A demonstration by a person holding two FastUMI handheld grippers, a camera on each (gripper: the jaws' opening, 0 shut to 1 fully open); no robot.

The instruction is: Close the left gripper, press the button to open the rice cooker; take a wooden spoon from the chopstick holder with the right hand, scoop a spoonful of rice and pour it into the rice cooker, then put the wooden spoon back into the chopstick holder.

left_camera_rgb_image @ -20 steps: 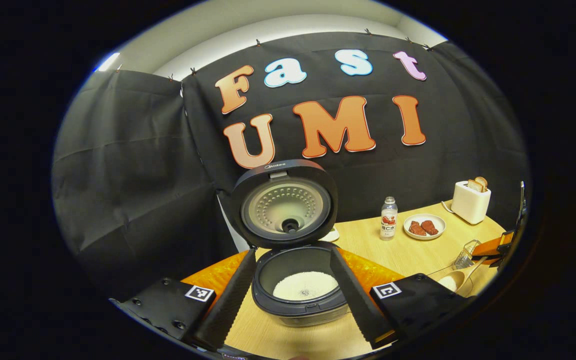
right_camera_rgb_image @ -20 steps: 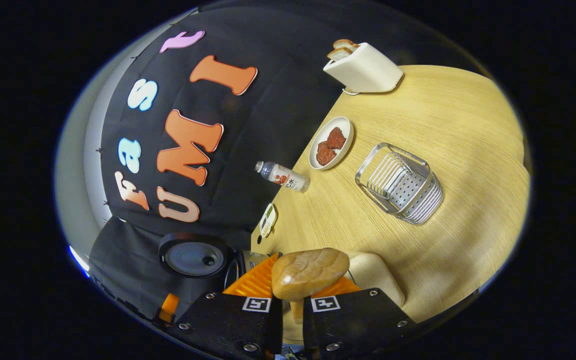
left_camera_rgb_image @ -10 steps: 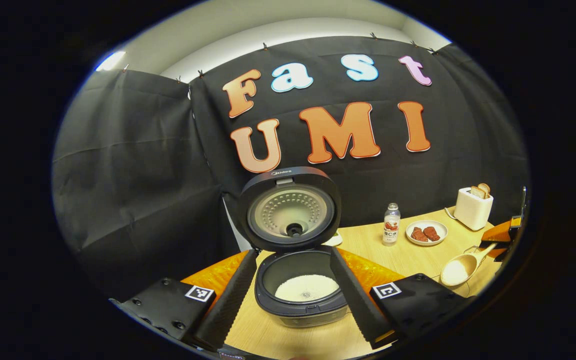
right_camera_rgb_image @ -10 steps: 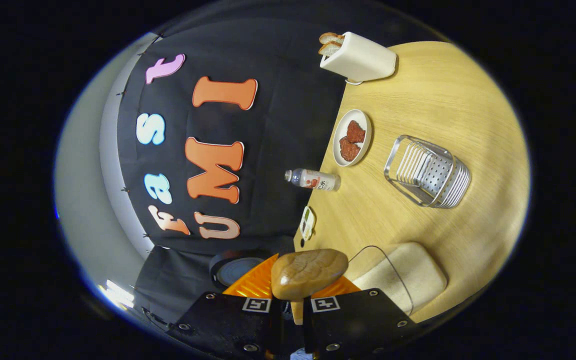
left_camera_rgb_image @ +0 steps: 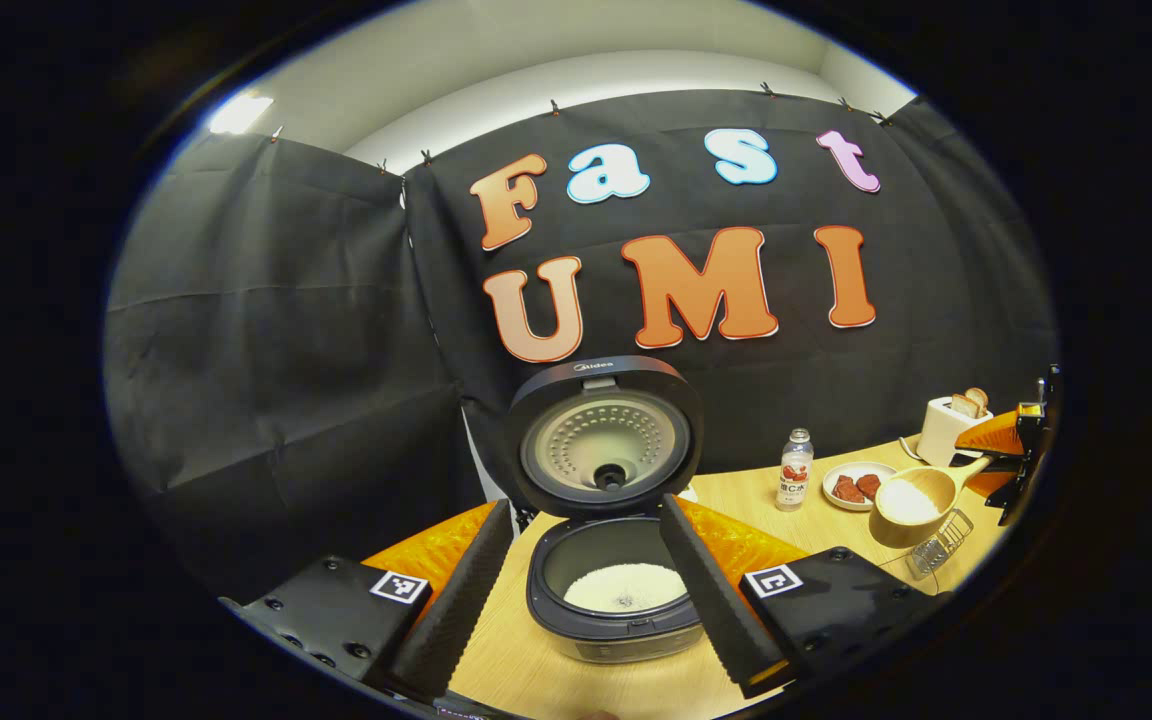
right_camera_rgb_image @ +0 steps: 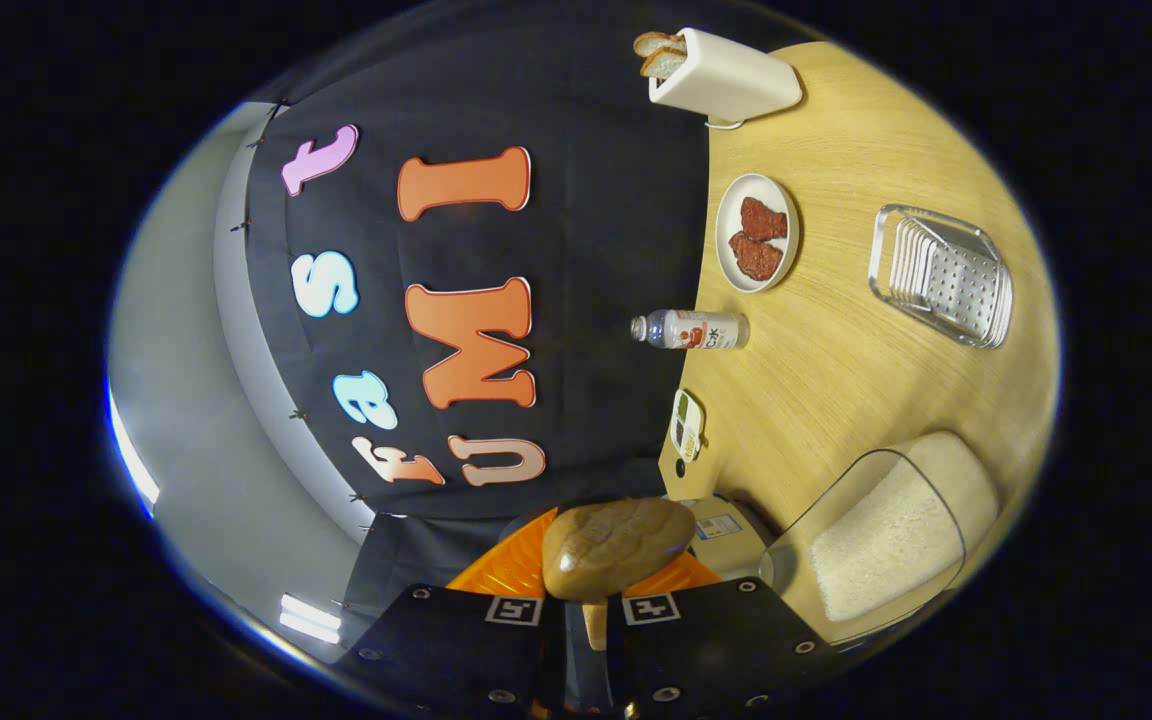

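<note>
Standing open on the tabletop (left_camera_rgb_image: 816, 515), rice cooker (left_camera_rgb_image: 619, 600) with lid (left_camera_rgb_image: 604, 435) raised and white rice in the pot, framed between the spread fingers of the left tool (left_camera_rgb_image: 591, 600), gripping nothing; clamped at the handle by the right tool (right_camera_rgb_image: 591, 625), wooden spoon (right_camera_rgb_image: 616, 548), bowl just ahead of the fingers; seen from the left gripper view, spoon bowl heaped with rice, held above the tabletop's right part, near the plate (left_camera_rgb_image: 856, 484) and bottle (left_camera_rgb_image: 793, 483); lying near the right edge, metal chopstick holder (right_camera_rgb_image: 941, 288); close by the front, clear rice container (right_camera_rgb_image: 881, 540); at the far corner, toaster (right_camera_rgb_image: 721, 75).
</note>
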